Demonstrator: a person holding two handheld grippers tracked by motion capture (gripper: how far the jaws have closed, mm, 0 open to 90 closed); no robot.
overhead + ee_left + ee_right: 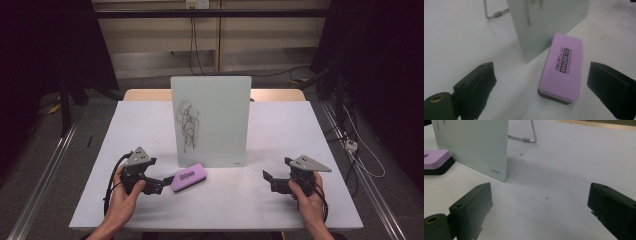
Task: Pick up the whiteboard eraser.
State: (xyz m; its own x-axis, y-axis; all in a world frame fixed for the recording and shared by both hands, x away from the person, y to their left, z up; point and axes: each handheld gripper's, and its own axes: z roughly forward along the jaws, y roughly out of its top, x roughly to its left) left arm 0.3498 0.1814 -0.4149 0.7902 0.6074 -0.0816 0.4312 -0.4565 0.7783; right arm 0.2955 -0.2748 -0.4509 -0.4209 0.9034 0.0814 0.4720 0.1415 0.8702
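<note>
Left gripper view: eraser (562, 67) apparently between gaping left hand-held gripper (541, 82) jaws

left gripper (159, 184): jaws spread wide | right gripper (267, 178): jaws spread wide (both hand-held, low)

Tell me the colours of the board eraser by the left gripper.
The eraser is purple on top with a black base; clearest in the left gripper view.

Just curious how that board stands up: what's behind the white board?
Behind the white board a thin metal wire stand rests on the table. Where it joins the board's back is hidden.
</note>
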